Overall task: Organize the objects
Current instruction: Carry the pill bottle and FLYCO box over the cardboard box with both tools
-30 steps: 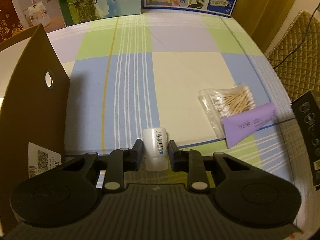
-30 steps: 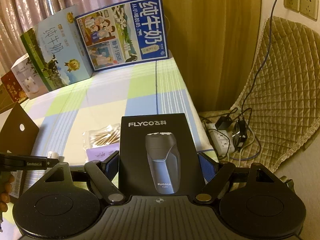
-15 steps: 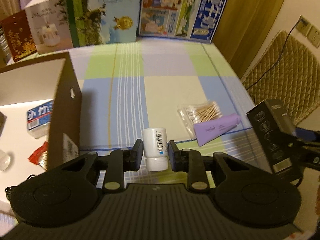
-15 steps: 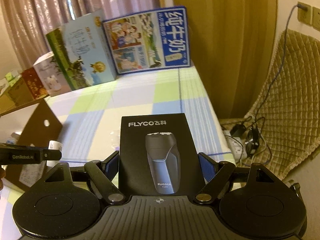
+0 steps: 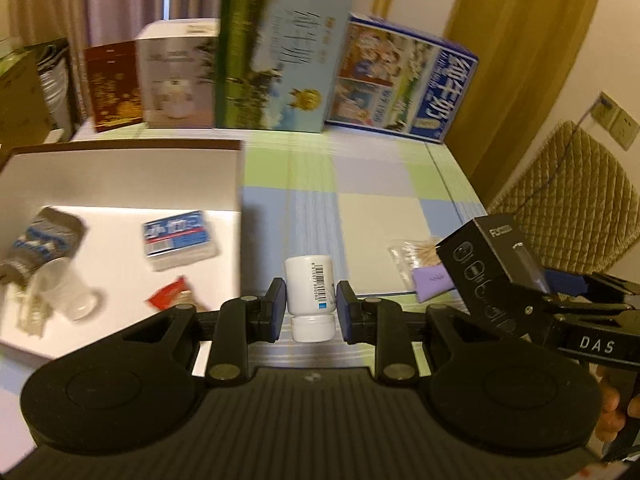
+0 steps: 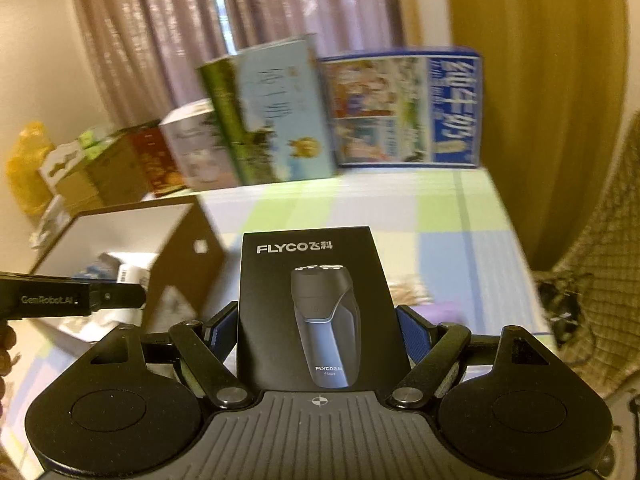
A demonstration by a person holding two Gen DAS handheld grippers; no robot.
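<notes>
The left gripper (image 5: 310,304) clamped a small white bottle (image 5: 309,291) upright between its narrow jaws. The right gripper (image 6: 318,332) held a black FLYCO shaver box (image 6: 316,308) across widely spread jaws.

We count four cartons (image 5: 276,56) standing behind the open box (image 5: 120,168), one white bottle (image 5: 310,290), one shaver box (image 6: 312,304), one cotton-swab bag (image 5: 412,252).

**Bottle and shaver box aloft**

A small white bottle (image 5: 310,290) with a barcode label hangs cap-down, above the checked cloth beside the open brown box. The black FLYCO shaver box (image 6: 316,308) stands upright, front panel showing; its lower edge is hidden, probably unsupported.
</notes>
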